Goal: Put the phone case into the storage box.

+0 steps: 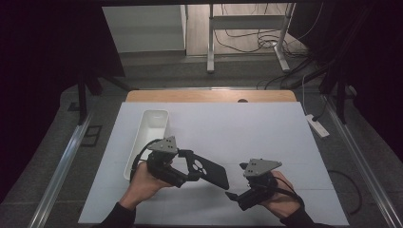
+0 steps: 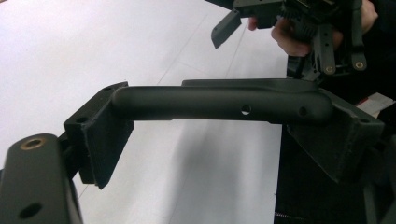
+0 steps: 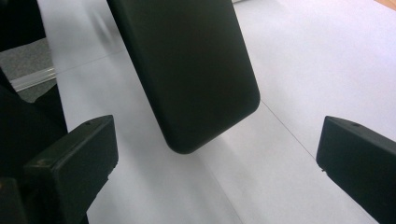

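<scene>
Table (image 1: 266, 142) under white sheeting carries a white tray (image 1: 153, 128) at our left. Above it, our left gripper (image 2: 224, 100) pinches a black phone case (image 1: 209, 172) by its edge; our right gripper (image 3: 215, 154) stands spread just beside the case's end.

table: a wooden table (image 1: 214, 95) with a light brown top; only a strip of wood shows at the far edge
hole: a small dark hole (image 1: 243, 100) sits in the wood strip at the far edge
sheet: a big white sheet (image 1: 266, 137) lies flat on the table and covers almost all of it; thin straight lines cross it
sheet up close: the left gripper view shows the same white sheet (image 2: 93, 51), and so does the right gripper view (image 3: 299, 74)
tray: a long white tray (image 1: 151, 124) lies right on the sheet, on the left side, with its short end pointing to the far edge
</scene>
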The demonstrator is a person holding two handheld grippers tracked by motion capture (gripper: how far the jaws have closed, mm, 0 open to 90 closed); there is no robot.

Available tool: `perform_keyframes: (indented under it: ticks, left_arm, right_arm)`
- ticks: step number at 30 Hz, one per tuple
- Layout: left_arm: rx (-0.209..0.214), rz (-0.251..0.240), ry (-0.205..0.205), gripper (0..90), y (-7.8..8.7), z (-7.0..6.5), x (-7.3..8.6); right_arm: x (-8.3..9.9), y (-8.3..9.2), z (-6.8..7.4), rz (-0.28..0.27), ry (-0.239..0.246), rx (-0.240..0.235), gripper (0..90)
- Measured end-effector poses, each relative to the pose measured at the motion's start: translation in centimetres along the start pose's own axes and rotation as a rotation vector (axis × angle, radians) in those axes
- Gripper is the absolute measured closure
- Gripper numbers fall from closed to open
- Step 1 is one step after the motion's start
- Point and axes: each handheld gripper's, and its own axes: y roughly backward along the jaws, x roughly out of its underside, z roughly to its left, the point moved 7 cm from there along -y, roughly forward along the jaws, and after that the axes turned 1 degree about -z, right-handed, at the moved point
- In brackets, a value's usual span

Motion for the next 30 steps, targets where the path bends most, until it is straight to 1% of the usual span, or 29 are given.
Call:
perform_keyframes:
  ticks: [4, 5, 7, 9, 10, 11, 12, 18, 20, 23, 24, 28, 30]
  left_arm:
    - [-0.025, 0.004, 0.015, 15.7, 0.0, 0.1, -0.2]
    - [-0.029, 0.006, 0.019, 15.7, 0.0, 0.1, -0.3]
    - [-0.03, 0.003, 0.025, 15.6, -0.1, 0.1, -0.4]
    - [-0.035, 0.004, 0.03, 15.6, -0.2, 0.1, -0.4]
    - [-0.044, 0.006, 0.036, 15.6, -0.2, 0.1, -0.5]
    - [-0.054, 0.01, 0.044, 15.6, -0.4, 0.2, -0.5]
    - [-0.064, 0.014, 0.048, 15.6, -0.4, 0.2, -0.5]
    - [-0.072, 0.018, 0.068, 15.7, -0.8, 0.1, -0.7]
    - [-0.073, 0.019, 0.079, 15.6, -1.0, -0.1, -0.8]
    - [-0.069, 0.018, 0.084, 15.7, -1.1, -0.2, -0.9]
    - [-0.065, 0.016, 0.091, 15.6, -1.3, -0.4, -1.1]
    - [-0.06, 0.014, 0.101, 15.6, -1.5, -0.6, -1.4]
    - [-0.057, 0.012, 0.107, 15.6, -1.6, -0.8, -1.5]
  right_arm:
    - [0.1, -0.1, 0.1, 0.012, -0.008, 0.009, 0.0]
    - [0.1, -0.2, 0.1, 0.019, -0.011, 0.019, 0.0]
    - [0.3, -0.4, 0.1, 0.034, -0.017, 0.04, 0.0]
    - [0.3, -0.4, 0.1, 0.036, -0.016, 0.043, 0.0]
    - [0.3, -0.5, 0.1, 0.04, -0.019, 0.046, 0.0]
    - [0.4, -0.6, 0.1, 0.046, -0.021, 0.06, 0.0]
    - [0.3, -0.6, 0.2, 0.046, -0.023, 0.06, 0.0]
    - [0.2, -1.1, 0.3, 0.055, -0.02, 0.077, 0.0]
    - [0.1, -1.3, 0.3, 0.064, -0.017, 0.092, 0.0]
    - [-0.1, -1.7, 0.3, 0.069, -0.019, 0.11, 0.0]
    - [-0.2, -1.9, 0.2, 0.071, -0.02, 0.118, 0.0]
    - [-0.3, -2.2, 0.2, 0.08, -0.015, 0.132, 0.0]
    - [-0.4, -2.4, 0.2, 0.081, -0.01, 0.14, 2.4]
